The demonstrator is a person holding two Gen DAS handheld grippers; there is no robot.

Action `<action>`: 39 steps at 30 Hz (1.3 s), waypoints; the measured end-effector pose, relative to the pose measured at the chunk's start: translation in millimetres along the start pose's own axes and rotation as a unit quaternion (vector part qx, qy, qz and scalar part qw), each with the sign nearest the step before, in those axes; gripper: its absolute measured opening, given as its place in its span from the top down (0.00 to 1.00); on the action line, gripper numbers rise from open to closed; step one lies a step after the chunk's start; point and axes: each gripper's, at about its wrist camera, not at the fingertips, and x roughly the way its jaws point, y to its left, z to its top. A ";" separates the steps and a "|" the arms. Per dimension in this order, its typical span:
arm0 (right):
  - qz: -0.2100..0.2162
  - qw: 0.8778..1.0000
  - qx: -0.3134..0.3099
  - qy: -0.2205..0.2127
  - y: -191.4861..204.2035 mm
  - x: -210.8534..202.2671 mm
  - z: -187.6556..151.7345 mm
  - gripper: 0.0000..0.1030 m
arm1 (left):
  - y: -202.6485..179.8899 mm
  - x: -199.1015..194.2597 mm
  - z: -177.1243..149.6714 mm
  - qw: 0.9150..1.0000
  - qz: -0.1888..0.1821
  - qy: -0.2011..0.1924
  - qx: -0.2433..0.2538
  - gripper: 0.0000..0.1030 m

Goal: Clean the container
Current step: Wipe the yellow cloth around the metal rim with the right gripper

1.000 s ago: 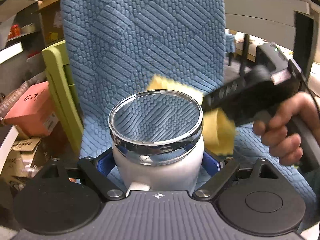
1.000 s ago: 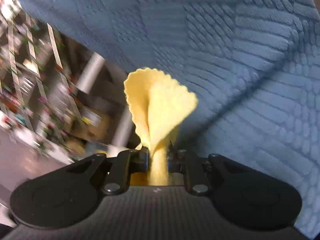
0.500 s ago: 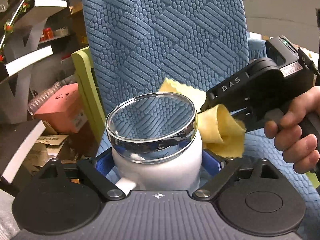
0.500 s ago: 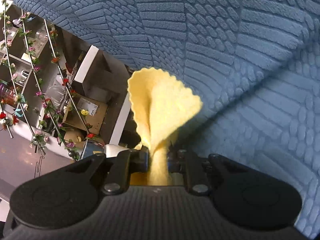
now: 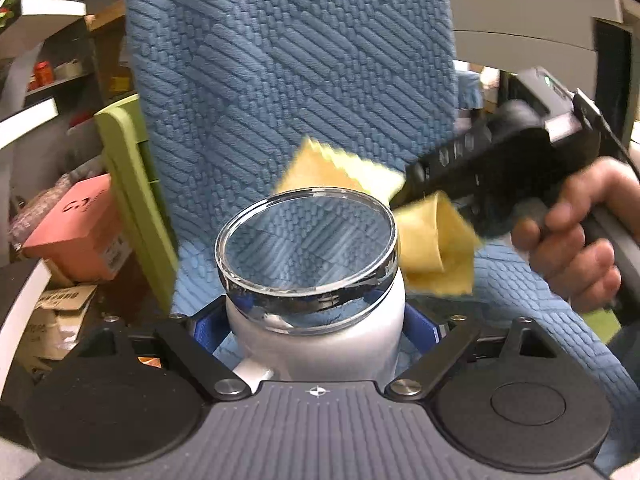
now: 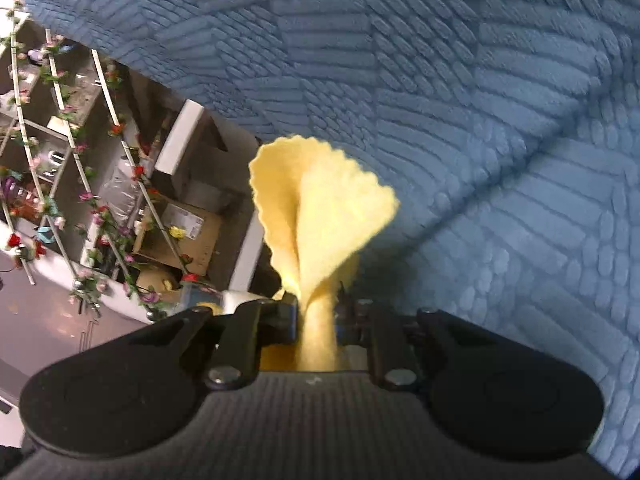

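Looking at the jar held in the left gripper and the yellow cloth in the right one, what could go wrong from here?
1. The white jar is smooth and rounded, and only the left gripper holds it by the sides; a firm sideways wipe could twist or slip it out.
2. The right gripper pinches only a bunched end of the yellow cloth, so rubbing could pull it free.
3. The cloth is beside the chrome rim, which may be left uncleaned.

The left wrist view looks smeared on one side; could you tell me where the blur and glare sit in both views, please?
Left wrist view: the right gripper, its hand and the yellow cloth are motion-blurred; the container is sharp, its chrome rim mirroring. Right wrist view: cloth edge and blue fabric slightly soft; fisheye bends both.
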 end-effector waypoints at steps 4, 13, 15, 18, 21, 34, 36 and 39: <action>0.032 0.999 -0.009 -0.016 7.7 -8.5 2.7 0.82 | 3.8 0.6 0.0 0.999 -0.036 -0.004 0.026 0.12; 0.016 1.000 -0.009 -0.008 4.7 -0.4 2.2 0.82 | -4.9 1.7 -2.5 1.000 -0.009 -0.006 0.006 0.11; 0.032 0.999 -0.022 -0.014 13.7 -1.7 3.1 0.82 | -9.0 3.3 -2.2 1.000 0.005 -0.002 0.003 0.09; 0.021 0.999 -0.025 -0.009 14.5 3.2 2.0 0.82 | -15.2 2.5 -1.9 1.000 0.022 0.000 0.004 0.08; -0.010 1.000 -0.014 0.003 5.7 11.0 -0.2 0.82 | -17.1 2.2 -0.9 0.999 0.041 0.008 -0.004 0.06; -0.023 0.999 -0.023 0.011 11.6 18.1 0.5 0.82 | -32.0 -11.9 -1.3 0.992 0.110 0.014 -0.056 0.04; 0.002 1.000 -0.030 0.001 18.7 12.4 2.7 0.82 | -33.8 -12.8 -1.8 0.991 0.116 0.012 -0.061 0.04; 0.022 0.999 -0.040 -0.005 23.3 9.5 3.3 0.82 | -36.4 -12.5 -2.2 0.990 0.124 0.007 -0.065 0.04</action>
